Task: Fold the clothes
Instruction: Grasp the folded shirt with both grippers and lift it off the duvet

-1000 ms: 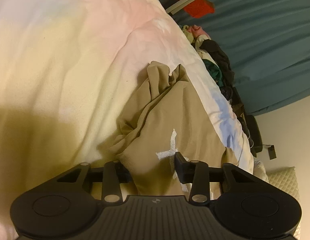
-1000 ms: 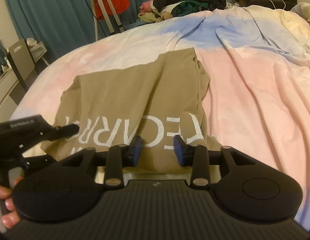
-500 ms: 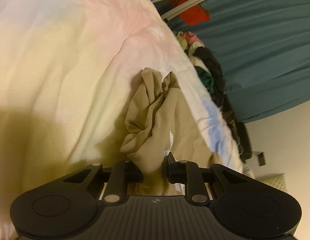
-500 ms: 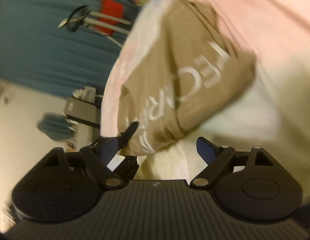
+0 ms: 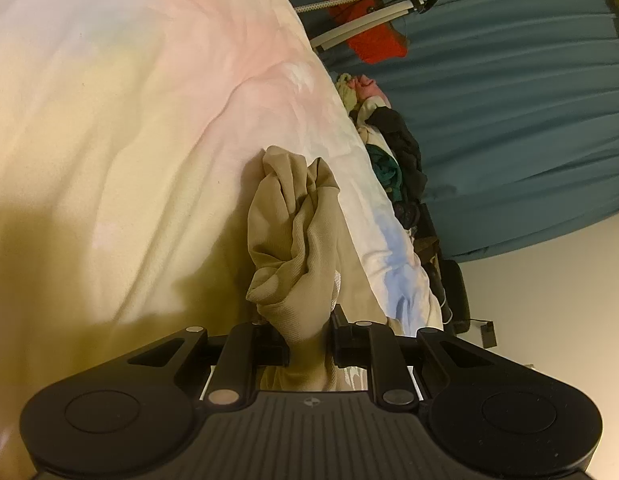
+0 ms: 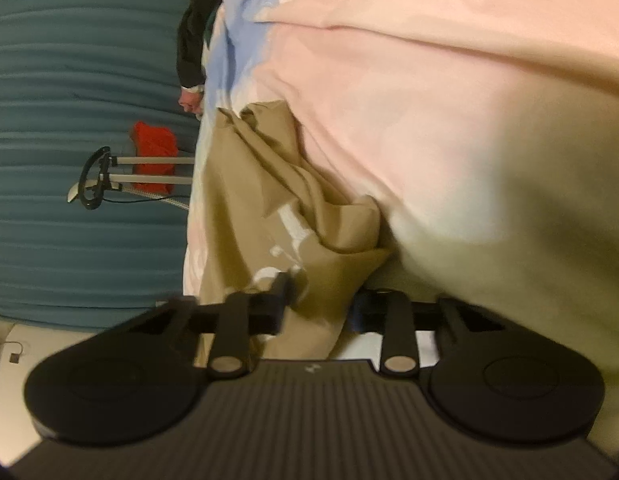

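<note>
Gripping the tan garment at two spots, both grippers have cloth drawn tight between their fingers: the left gripper is narrowed on a thick bunch of fabric that fills the gap between its pads, and the right gripper is pinched on another edge, with white lettering showing just past its left finger. From the left fingers the cloth rises ahead as a rumpled rope of folds; from the right fingers it runs forward in long creases and lies on the pastel bedspread, touching it beyond the fingertips. My reading is that the garment is being carried or swung over by two held points, which would fit either laying it out flat or bringing one half over the other; the pictures do not settle which. To do this well, keep both pinches firm, since the knit looks limp and heavy enough to slide out, and keep the two grips level and well apart so the span between them stays taut rather than sagging into more wrinkles. Lower it so the far hem settles before the near edge. Farther off, beyond the garment, a pile of clothes sits at the bed's edge against a teal curtain, near enough to snag a trailing sleeve.
</note>
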{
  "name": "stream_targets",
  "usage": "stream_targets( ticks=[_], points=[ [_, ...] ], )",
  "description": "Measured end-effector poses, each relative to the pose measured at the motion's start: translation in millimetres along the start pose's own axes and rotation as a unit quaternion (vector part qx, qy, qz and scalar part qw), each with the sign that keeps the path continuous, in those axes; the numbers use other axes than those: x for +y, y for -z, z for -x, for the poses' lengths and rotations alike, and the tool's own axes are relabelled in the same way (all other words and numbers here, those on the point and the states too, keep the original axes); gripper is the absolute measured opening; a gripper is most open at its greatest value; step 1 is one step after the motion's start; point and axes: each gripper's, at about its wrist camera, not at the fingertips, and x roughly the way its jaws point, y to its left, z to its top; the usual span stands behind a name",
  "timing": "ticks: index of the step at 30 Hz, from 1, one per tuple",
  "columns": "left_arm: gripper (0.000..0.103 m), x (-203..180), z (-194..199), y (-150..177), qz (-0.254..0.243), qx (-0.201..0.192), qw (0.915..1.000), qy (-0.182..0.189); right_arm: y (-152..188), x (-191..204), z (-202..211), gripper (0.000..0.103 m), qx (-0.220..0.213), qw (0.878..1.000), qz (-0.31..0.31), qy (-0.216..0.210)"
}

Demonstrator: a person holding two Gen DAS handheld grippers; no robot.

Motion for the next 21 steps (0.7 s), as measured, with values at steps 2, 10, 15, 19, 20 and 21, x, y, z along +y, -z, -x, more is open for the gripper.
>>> stream_targets(
  ticks=[2, 10, 15, 19, 20, 21],
  points=[
    [0.019, -2, 2, -1, 0.008, 0.005, 0.9999, 0.005, -2, 4, 10, 0.016, -0.017, 0.999, 0.01, -0.026],
    [0.019, -48, 22, -14, 0.028, 0.047, 0.9983, 0.02, -4, 54, 61, 0.015, -0.055, 0.994, 0.045, -0.082],
    [0.019, -98, 10, -18, 0.01, 0.074, 0.9971, 0.011, -27, 76, 95, 0.015, -0.066, 0.993, 0.043, -0.086],
    [0.019, -148, -24, -13, -0.028, 0.113, 0.9931, 0.011, -63, 83, 123, 0.015, -0.073, 0.994, 0.039, -0.072],
    [0.019, -161, -35, -11, -0.038, 0.12, 0.9919, 0.013, -78, 90, 123, 0.015, -0.081, 0.993, 0.048, -0.068],
    [0.019, -175, -47, -9, -0.048, 0.125, 0.9908, 0.016, -92, 97, 123, 0.015, -0.089, 0.992, 0.057, -0.065]
  ],
)
